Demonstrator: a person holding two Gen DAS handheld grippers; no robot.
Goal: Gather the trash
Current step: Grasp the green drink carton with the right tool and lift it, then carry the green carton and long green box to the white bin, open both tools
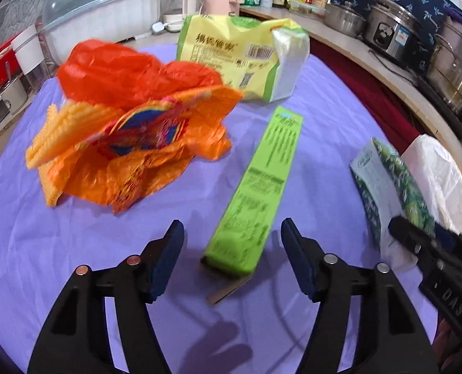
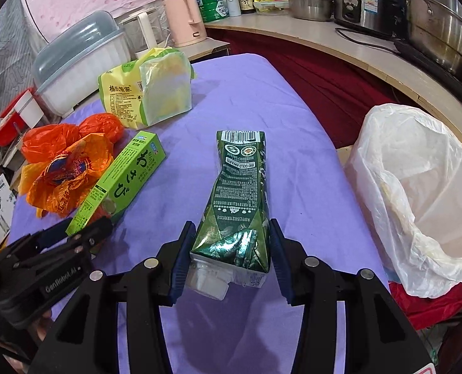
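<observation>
Right wrist: purple tablecloth [image 2: 237, 99], kitchen counter [image 2: 340, 53] behind.

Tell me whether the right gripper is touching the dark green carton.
Touching. The right wrist view shows the right gripper with both blue pads pressed against the sides of the dark green carton, near its crumpled capped end.

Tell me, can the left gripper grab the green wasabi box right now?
Probably yes. The left gripper stands open with the near end of the green wasabi box lying between its fingers, and nothing blocks the way. The pads do not seem to press it yet.
</observation>
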